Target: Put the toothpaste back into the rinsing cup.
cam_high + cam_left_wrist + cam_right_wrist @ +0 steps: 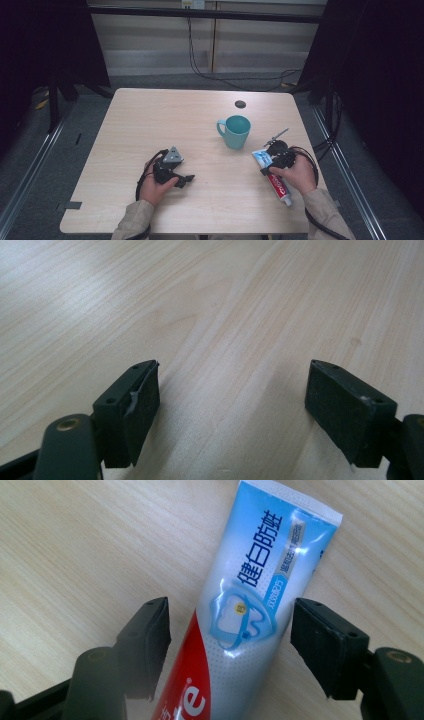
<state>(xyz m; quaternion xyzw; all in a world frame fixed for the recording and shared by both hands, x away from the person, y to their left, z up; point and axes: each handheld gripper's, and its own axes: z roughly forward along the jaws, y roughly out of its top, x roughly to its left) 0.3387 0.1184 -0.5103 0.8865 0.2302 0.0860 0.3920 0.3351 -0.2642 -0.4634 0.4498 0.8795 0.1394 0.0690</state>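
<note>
Pale matt wood-grain table, glossy plastic toothpaste tube, smooth glazed teal mug, matt black jaws

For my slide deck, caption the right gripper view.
Open right tool straddling a toothpaste tube lying on the wooden table.

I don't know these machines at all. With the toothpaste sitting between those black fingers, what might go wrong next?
The right gripper is open astride the toothpaste tube, which lies slanted between its fingers, so closing could pinch it off-centre and let it twist or slip. The tube looks soft, so a hard squeeze might dent it. The teal mug stands close by and could get knocked.
</note>
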